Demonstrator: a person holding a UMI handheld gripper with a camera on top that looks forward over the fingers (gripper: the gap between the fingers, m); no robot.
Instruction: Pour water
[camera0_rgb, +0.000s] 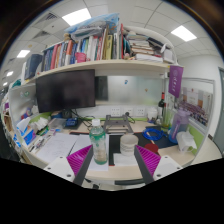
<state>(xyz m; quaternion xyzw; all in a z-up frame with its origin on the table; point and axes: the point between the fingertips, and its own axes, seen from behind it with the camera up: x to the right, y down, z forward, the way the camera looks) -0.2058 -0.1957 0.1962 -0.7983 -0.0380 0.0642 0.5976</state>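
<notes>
While the tongs (113, 160) hang slack, pads apart with nothing between them, I log the scene from the big items down. Desk (60, 148) spreads ahead of the fingers; bookshelf (90, 68) runs above it, well beyond, with a dark monitor (65, 90) underneath. Just ahead of the left finger stands a clear bottle (98, 143) with a green cap, upright. Beside it, ahead of the right finger, sits what looks like a pale cup (128, 145), though I cannot be sure. Judgement: bottle is thin plastic, light, slick, and will buckle if squeezed hard. I would grip mid-body, below the shoulder.
</notes>
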